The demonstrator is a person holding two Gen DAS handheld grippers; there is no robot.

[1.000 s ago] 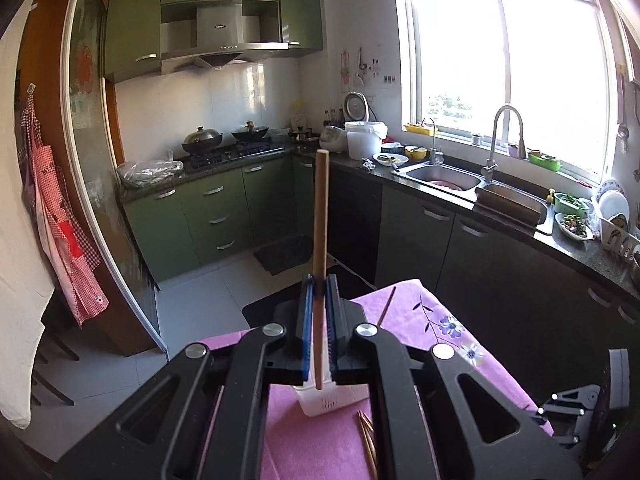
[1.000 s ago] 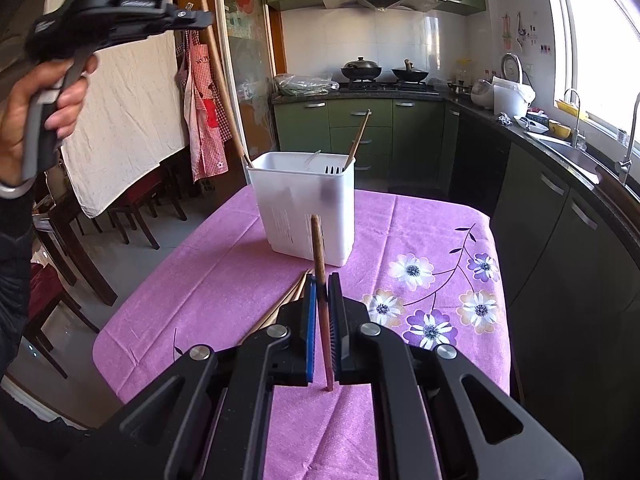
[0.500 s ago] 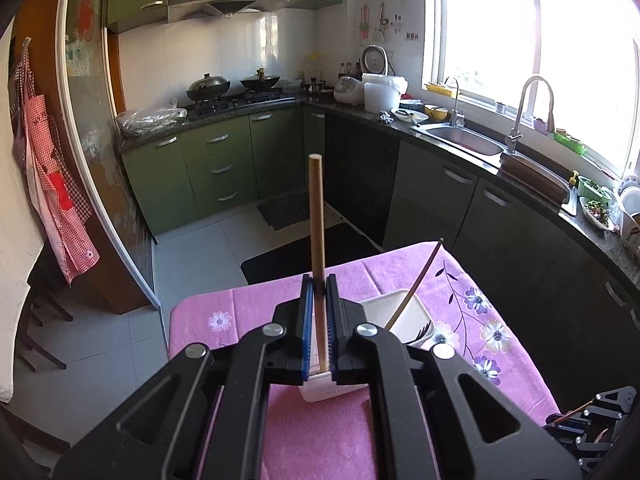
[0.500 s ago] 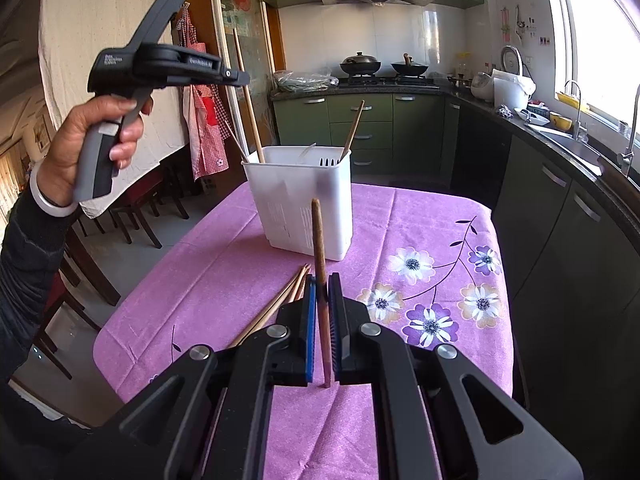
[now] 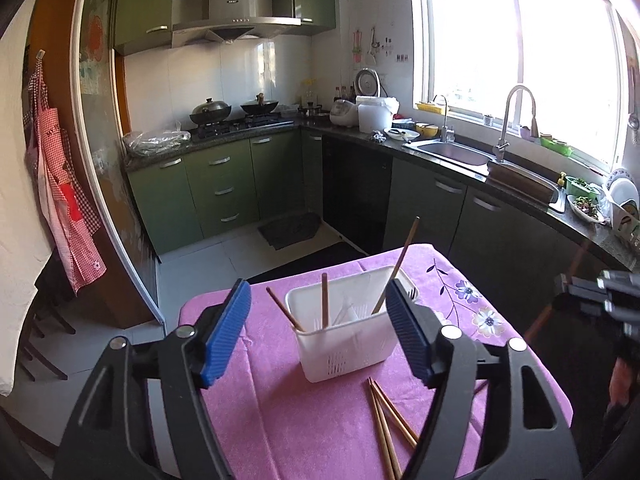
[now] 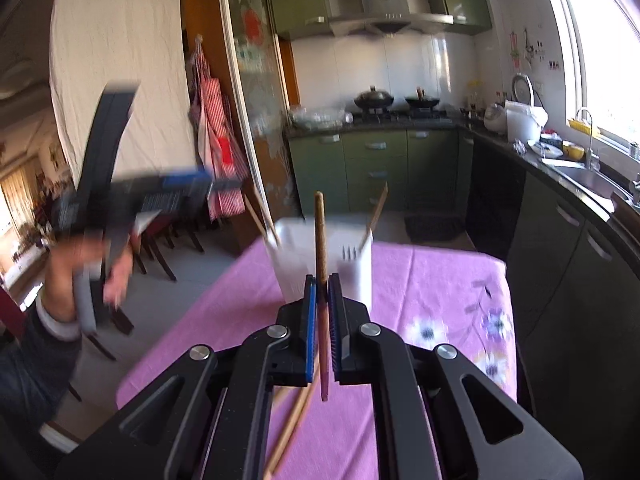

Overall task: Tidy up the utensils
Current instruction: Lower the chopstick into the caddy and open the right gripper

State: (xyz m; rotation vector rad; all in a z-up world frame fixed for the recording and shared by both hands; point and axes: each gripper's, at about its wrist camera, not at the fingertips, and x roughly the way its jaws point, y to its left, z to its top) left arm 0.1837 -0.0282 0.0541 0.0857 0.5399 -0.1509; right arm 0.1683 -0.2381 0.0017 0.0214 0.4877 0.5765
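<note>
A white plastic utensil holder stands on the purple tablecloth with three brown chopsticks upright or leaning in it. My left gripper is open and empty, jaws spread either side of the holder, just in front of it. Loose chopsticks lie on the cloth in front of the holder. My right gripper is shut on one brown chopstick, held upright in front of the holder. More loose chopsticks lie under it. The left gripper shows blurred at left.
The table is small, its edges close on all sides. Green kitchen cabinets, a stove with pans and a sink under the window lie beyond. Dark chairs stand left of the table.
My left gripper opened and released its chopstick, which now stands in the holder. My right gripper moved closer to the holder with its chopstick still held.
</note>
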